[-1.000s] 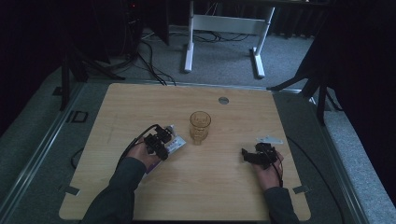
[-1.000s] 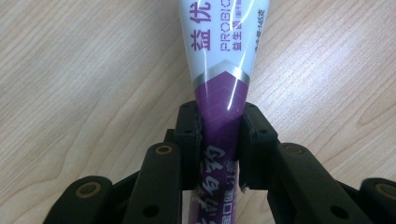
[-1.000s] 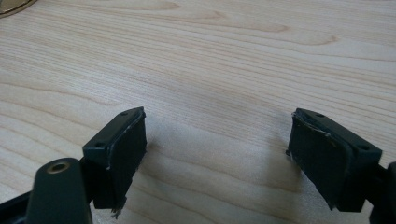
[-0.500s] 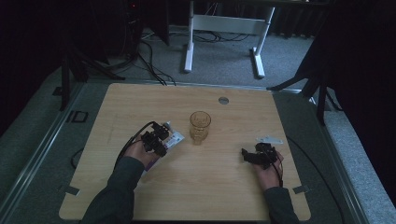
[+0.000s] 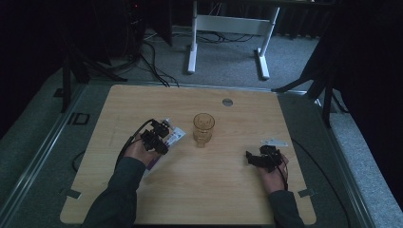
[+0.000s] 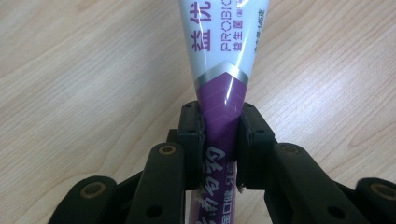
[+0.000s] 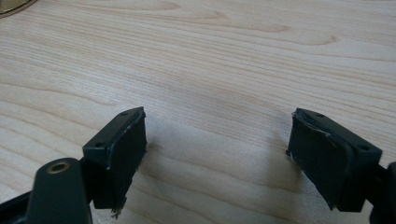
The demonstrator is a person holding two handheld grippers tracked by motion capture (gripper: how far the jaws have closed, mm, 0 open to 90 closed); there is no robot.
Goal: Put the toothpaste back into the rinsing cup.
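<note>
A purple and white toothpaste tube (image 6: 219, 60) lies on the wooden table (image 5: 214, 190), left of centre. My left gripper (image 6: 219, 135) is shut on the tube's purple part, with both pads pressed against its sides. From above, the left gripper (image 5: 154, 137) sits over the tube (image 5: 174, 135), whose white end points toward an amber glass (image 5: 203, 128). My right gripper (image 5: 254, 159) rests low on the table at the right. In its own view the right gripper (image 7: 217, 149) is open, with bare wood between its pads (image 7: 123, 149).
The glass stands upright near the table's middle. A round grommet (image 5: 227, 101) is set in the far part of the tabletop. A white desk frame (image 5: 228, 28) and cables lie on the floor beyond the table.
The left hand has shifted slightly over the tube. The right hand has not moved.
</note>
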